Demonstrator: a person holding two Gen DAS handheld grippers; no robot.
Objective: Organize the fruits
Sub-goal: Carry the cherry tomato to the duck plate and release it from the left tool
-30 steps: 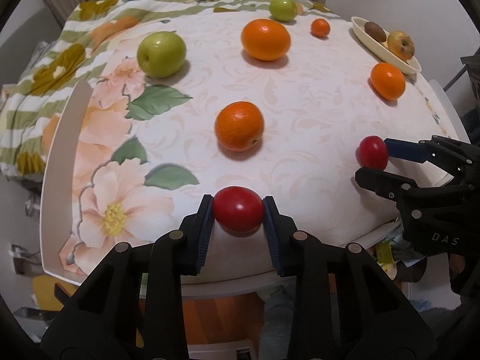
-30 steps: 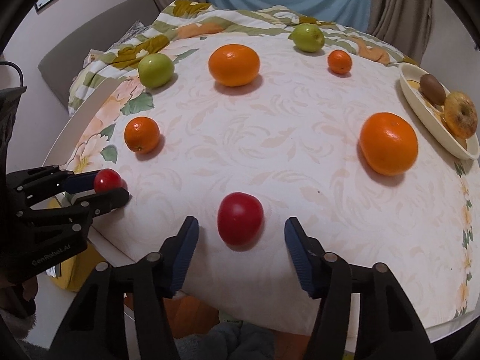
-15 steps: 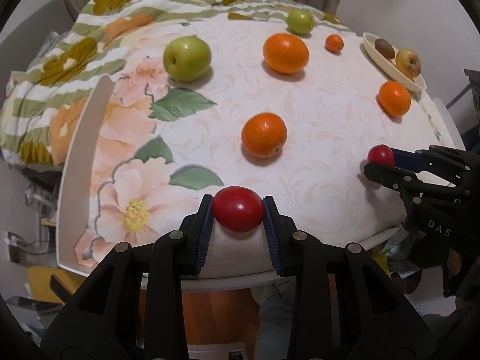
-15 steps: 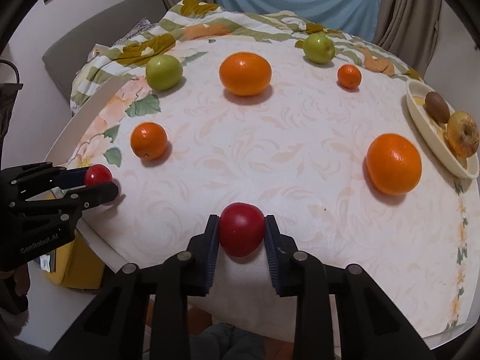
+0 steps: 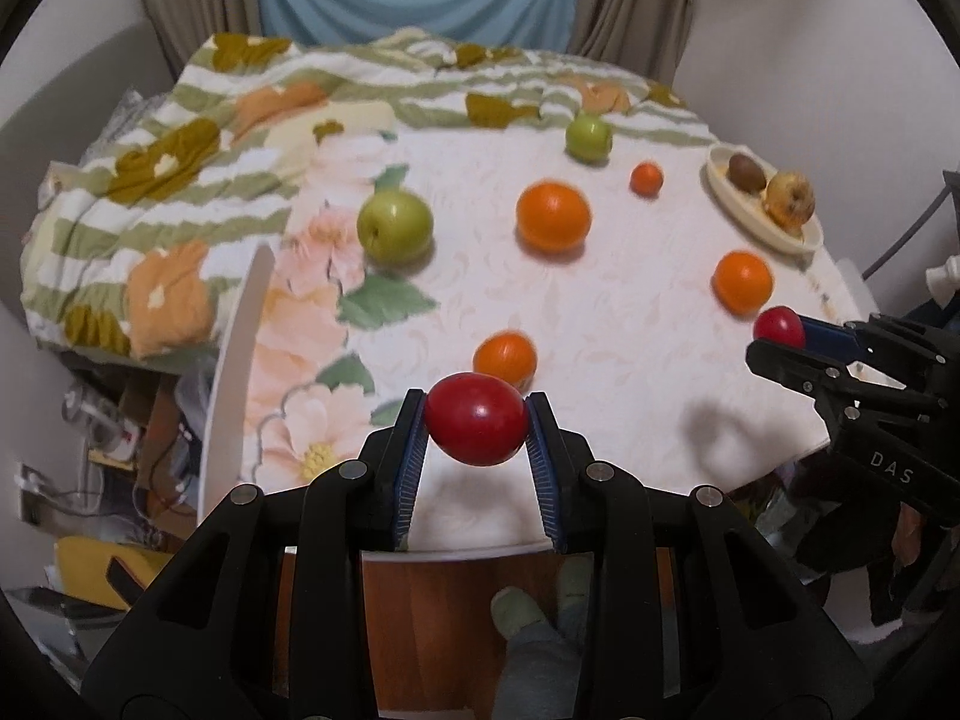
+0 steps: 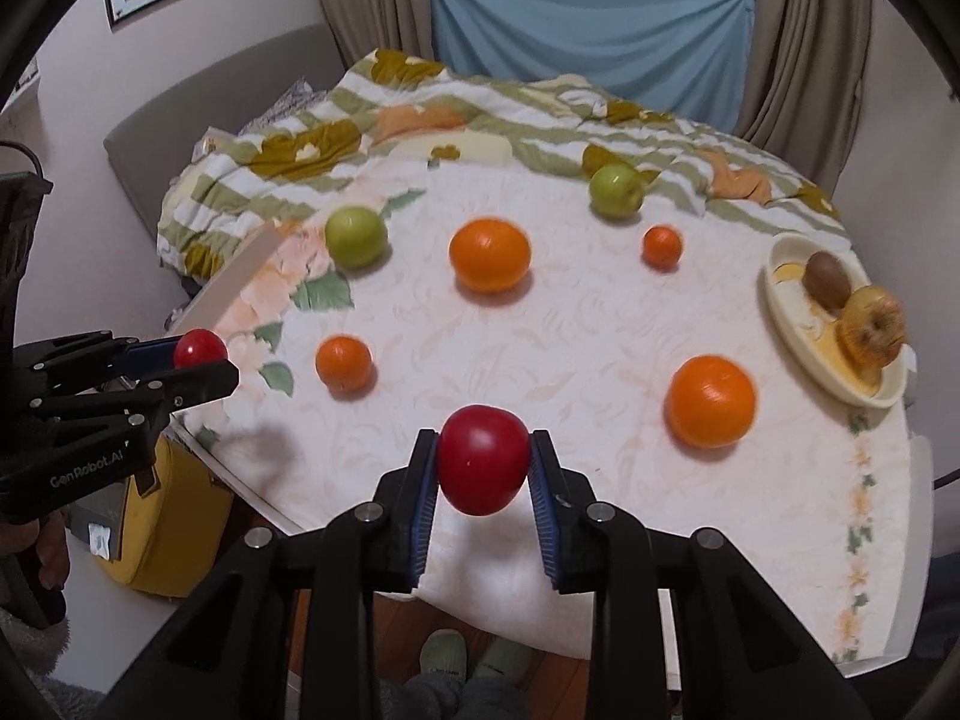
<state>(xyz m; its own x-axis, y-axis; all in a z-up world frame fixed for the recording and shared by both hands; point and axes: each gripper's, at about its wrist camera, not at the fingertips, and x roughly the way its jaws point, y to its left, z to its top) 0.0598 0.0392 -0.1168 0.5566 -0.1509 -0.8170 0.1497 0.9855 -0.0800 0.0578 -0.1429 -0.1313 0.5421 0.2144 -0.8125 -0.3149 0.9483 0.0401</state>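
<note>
My left gripper (image 5: 477, 427) is shut on a red fruit (image 5: 476, 427) and holds it above the table's near edge. My right gripper (image 6: 483, 461) is shut on a second red fruit (image 6: 483, 459), also lifted off the cloth. Each gripper shows in the other's view, the right one (image 5: 780, 336) at the right edge, the left one (image 6: 201, 357) at the left edge. On the table lie two green apples (image 6: 355, 236) (image 6: 615, 190), two large oranges (image 6: 490, 254) (image 6: 711, 401) and two small oranges (image 6: 343, 362) (image 6: 662, 245).
A cream oval dish (image 6: 798, 336) at the far right holds a kiwi (image 6: 827, 281) and a yellow-brown apple (image 6: 873, 326). A floral cloth (image 6: 570, 324) covers the round table. A striped blanket (image 6: 336, 150) lies behind it. A yellow box (image 6: 174, 516) sits on the floor at the left.
My right gripper closed on its red fruit. Both grippers then rose and pulled back from the table, each carrying its red fruit; the fruits on the table stayed put.
</note>
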